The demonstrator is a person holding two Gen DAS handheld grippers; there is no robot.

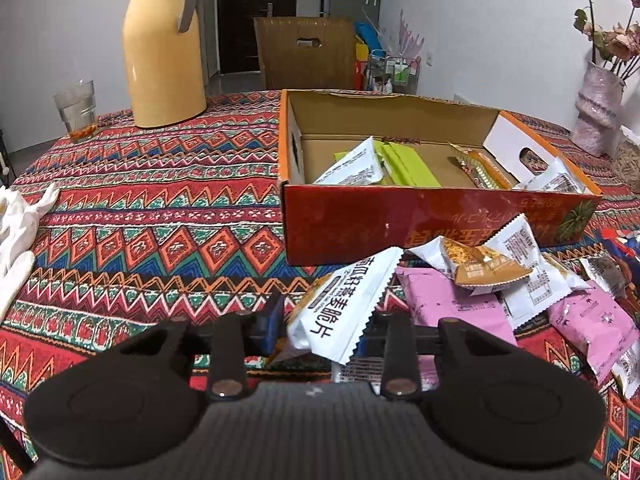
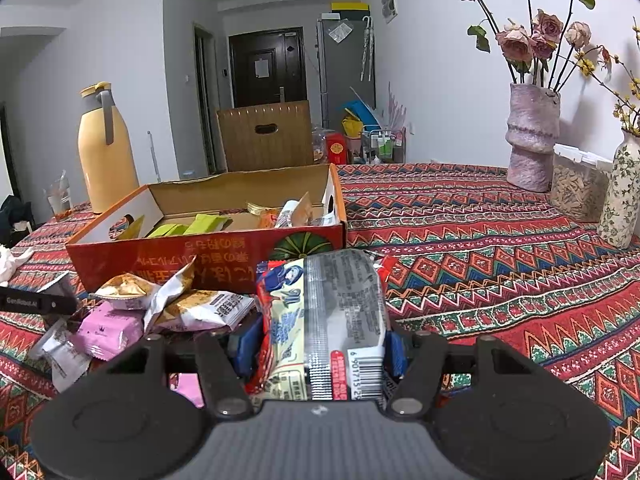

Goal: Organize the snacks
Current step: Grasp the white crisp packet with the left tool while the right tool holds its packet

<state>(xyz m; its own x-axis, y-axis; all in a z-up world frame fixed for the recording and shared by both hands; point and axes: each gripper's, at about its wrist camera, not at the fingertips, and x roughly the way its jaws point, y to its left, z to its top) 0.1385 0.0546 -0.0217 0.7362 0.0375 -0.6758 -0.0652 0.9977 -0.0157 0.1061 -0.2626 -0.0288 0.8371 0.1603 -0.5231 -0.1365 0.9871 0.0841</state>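
An open red cardboard box (image 1: 400, 220) sits on the patterned tablecloth and holds green, white and orange snack packets (image 1: 404, 164). It also shows in the right wrist view (image 2: 168, 258). My left gripper (image 1: 324, 324) is shut on a white snack packet with black lettering (image 1: 344, 304), held just in front of the box. A heap of pink and white packets (image 1: 500, 292) lies to its right. My right gripper (image 2: 320, 344) is shut on a large silver, red and blue packet (image 2: 332, 320) near the box's right corner. The heap (image 2: 136, 312) lies to its left.
A yellow thermos jug (image 1: 164, 52) and a glass (image 1: 76, 110) stand at the far left. A white cloth (image 1: 20, 232) lies at the left edge. Flower vases (image 2: 532, 136) and a jar of seeds (image 2: 576, 192) stand at the right. A chair (image 1: 306, 54) is behind the table.
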